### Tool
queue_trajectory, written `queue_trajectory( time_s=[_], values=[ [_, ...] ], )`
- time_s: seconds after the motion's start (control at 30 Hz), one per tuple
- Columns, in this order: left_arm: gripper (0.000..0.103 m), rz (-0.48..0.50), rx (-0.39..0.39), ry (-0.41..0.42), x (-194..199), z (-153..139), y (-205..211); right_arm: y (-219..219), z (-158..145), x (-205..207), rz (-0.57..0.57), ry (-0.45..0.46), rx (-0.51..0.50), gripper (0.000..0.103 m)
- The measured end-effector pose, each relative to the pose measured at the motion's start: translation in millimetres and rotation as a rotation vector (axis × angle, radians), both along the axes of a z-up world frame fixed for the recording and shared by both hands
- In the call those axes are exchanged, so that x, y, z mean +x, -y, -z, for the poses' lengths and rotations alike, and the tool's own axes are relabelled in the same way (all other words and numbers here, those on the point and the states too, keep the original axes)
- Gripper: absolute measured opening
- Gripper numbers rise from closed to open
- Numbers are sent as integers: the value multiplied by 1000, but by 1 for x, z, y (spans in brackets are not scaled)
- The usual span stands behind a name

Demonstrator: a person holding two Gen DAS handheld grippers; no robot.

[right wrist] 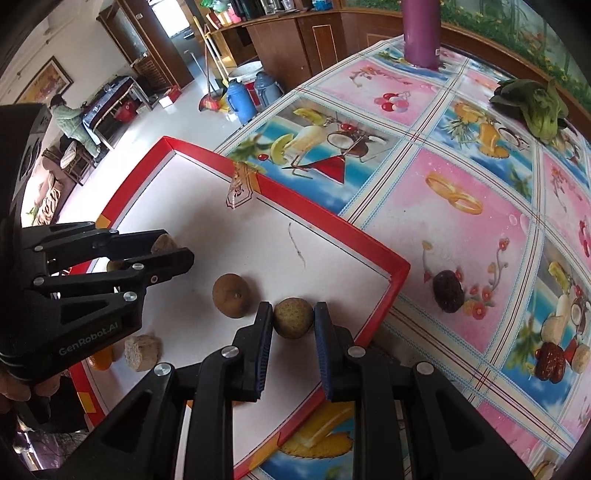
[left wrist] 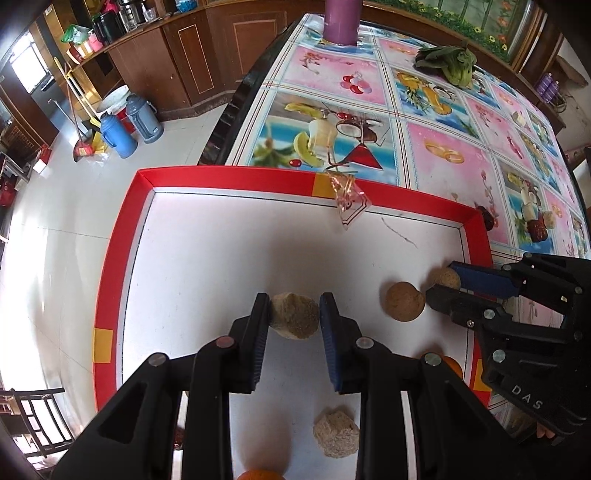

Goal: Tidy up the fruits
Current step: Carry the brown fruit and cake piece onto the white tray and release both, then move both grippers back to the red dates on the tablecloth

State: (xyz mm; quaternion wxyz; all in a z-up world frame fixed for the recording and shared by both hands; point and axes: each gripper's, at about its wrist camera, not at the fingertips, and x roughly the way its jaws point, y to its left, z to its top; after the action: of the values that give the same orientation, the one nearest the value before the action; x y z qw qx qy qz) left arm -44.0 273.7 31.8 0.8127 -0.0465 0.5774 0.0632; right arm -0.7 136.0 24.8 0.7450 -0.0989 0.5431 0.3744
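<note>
Hidden or cut off: an orange fruit is clipped by the bottom edge of the left wrist view; a second orange fruit sits mostly behind the left tool's frame near the tray's right wall. In the right wrist view only a sliver of an orange fruit shows under the left tool's body. Contact between pads and fruit is hard to judge through the fisheye.

Left tool: fingers apart, bracketing a pale, rough-cut brown chunk; left pad looks to touch it, right pad just beside it. Cannot confirm a firm clamp.

Right tool: fingers apart, bracketing a small round brown fruit near the tray's right corner; both pads sit close against it, grip not confirmed.

Tray: red rim with yellow patches, white floor, resting on the tabletop with its fruit-print cover. A crumpled clear wrapper lies over the far rim.

Other fruit in tray: a larger round brown fruit between the two tools; a second rough pale chunk nearer the camera.

Leafy greens and a purple cylinder stand far back on the tabletop.
</note>
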Motion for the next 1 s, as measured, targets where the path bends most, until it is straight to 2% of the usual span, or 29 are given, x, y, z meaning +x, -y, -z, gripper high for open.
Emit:
queue_trajectory(
  time_s=[0.13,0.17,0.23,0.33,0.4,0.5,0.63,0.9,1.0],
  values=[
    [35,2,2,-14,3,2,0,1,-2,0,-7,-1,6,22],
    [39,6,8,-19,3,2,1,1,-4,-1,-10,4,8,25],
    [55,0,30,-35,3,3,2,2,-9,-3,-27,18,6,33],
    [55,-14,42,-15,-1,-3,-1,8,-21,-5,-29,53,18,40],
    [55,-23,54,2,-4,-11,-2,18,-30,-4,-9,61,57,40],
    [55,-35,72,30,-10,-25,-4,46,-47,3,63,82,125,40],
    [56,-55,60,63,-17,-43,-2,96,-56,17,199,108,162,42],
    [59,13,27,123,-23,-69,37,217,-33,28,492,64,144,42],
    [60,60,1,130,-21,-72,60,245,-26,22,549,44,132,42]
  ],
)
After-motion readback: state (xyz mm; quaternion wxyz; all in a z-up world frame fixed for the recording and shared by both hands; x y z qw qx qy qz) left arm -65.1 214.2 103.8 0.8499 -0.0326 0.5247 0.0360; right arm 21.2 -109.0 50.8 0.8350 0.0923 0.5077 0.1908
